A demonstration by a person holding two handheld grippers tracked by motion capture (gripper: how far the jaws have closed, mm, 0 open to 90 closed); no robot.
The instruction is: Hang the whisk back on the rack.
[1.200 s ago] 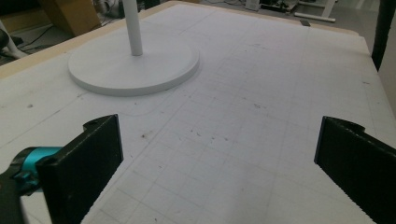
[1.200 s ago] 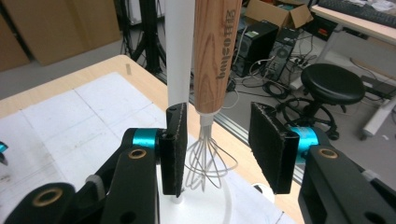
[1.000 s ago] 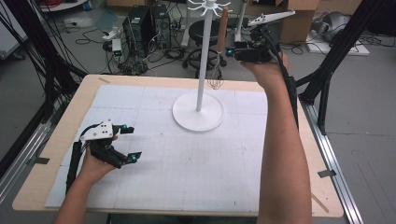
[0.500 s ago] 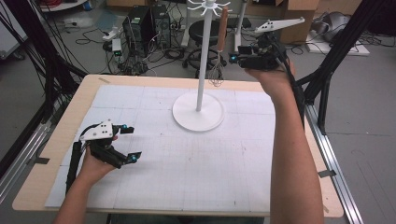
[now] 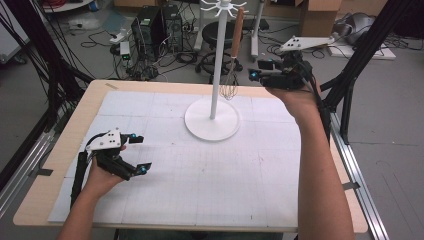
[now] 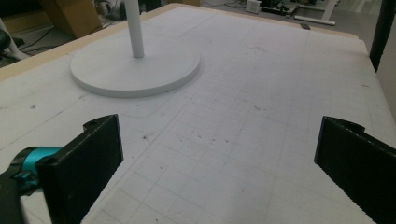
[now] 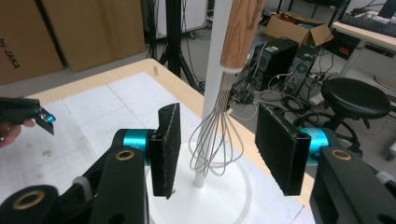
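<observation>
Whisk [image 5: 231, 75] hangs off the stand [image 5: 212, 118] at top centre, light, springy wires, likely swings, so grab the stiff wooden handle; right tongs [image 5: 259, 70] open beside it, left tongs [image 5: 138, 154] open, empty, lower left.

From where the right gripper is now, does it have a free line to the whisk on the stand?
Probably yes. The right gripper is open, with the whisk hanging just beyond its jaws and nothing between them. The stand's pole sits close behind the wires, so closing may brush it.
</observation>
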